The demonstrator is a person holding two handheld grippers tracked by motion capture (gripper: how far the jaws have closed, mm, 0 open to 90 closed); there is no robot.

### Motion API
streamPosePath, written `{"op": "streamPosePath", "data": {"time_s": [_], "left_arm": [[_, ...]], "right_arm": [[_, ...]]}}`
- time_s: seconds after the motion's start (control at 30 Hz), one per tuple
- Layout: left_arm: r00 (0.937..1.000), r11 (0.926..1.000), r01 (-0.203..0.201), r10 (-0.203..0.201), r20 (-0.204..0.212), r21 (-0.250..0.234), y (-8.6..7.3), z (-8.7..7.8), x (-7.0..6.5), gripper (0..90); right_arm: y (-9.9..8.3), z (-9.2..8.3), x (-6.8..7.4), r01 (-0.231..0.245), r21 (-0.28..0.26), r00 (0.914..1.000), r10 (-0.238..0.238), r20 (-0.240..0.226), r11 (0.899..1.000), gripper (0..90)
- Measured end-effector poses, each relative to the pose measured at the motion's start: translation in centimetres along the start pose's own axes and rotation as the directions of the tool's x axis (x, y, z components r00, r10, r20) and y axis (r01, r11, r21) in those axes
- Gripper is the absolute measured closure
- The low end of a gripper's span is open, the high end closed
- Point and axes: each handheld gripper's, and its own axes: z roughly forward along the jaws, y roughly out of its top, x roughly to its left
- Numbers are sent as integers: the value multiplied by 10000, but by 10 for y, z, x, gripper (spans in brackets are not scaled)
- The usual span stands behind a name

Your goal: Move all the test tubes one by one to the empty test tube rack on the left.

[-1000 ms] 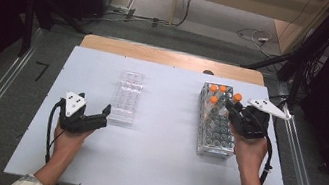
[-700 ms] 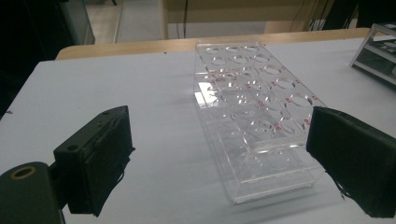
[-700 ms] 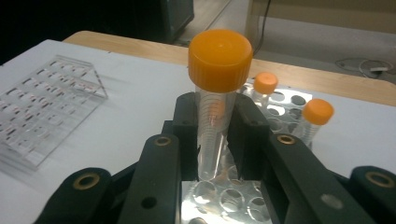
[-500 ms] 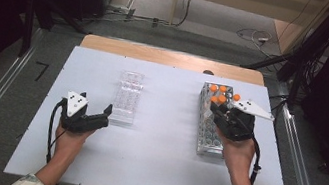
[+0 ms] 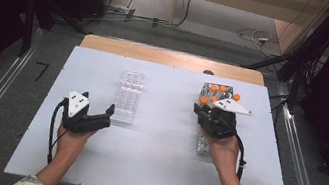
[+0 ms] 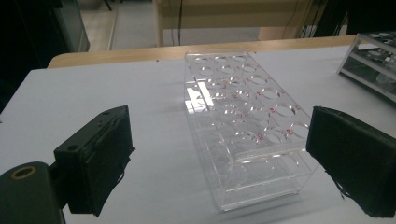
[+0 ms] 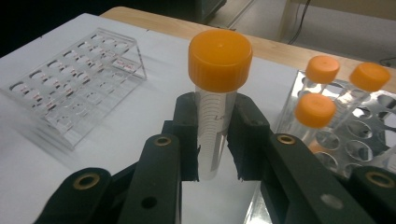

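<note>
My right gripper (image 7: 217, 140) was clamped on a clear tube (image 7: 215, 126) with an orange cap, its pads pressed against both sides of the tube just below the cap, and the tube stood upright between them, lifted free above the white table (image 5: 154, 172). In the high view that gripper (image 5: 202, 106) sat over the near left part of the loaded rack (image 5: 201, 147), with my hand behind it and the cable trailing toward my sleeve. My left gripper (image 5: 109, 111) rested low on the table with its jaws spread wide and nothing between them; in the left gripper view the two black pads (image 6: 98, 158) stood well apart on either side of the near end of the empty clear rack (image 6: 243, 126), not touching it. That empty rack (image 5: 127, 97) lay left of centre on the table, its rows of round holes all vacant. Beyond the held tube, in the right gripper view, three more orange-capped tubes (image 7: 315, 109) stood upright in the loaded rack (image 7: 369, 154), just to the right of my jaws, and the empty rack (image 7: 70, 84) lay farther off to the left. At the far edge ran the bare wooden strip (image 5: 168, 56) of the table
</note>
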Motion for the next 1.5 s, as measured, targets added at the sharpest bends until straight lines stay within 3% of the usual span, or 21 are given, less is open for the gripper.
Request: {"op": "streamPosePath", "data": {"time_s": [0.23,0.73,0.9,1.2,1.5], "left_arm": [[9997,9998,194,-193,143,-60,3,-3,-1,72],[9974,9999,-119,119,712,-5,10,3,-20,82],[9936,9990,-454,449,1039,25,12,9,-31,100],[9882,9987,-422,459,1461,-282,23,9,-37,153],[9806,9982,-542,580,1874,-252,29,11,-44,186]], "right_arm": [[1,6,7,126,79,9997,-125,-186,9999,719],[1,11,13,224,88,9986,-219,-490,9997,719],[1,13,17,306,78,9981,-302,-546,9995,719],[-1,20,30,593,222,9952,-573,-790,9980,719],[0,32,50,994,384,9887,-943,-1166,9943,719]]}}
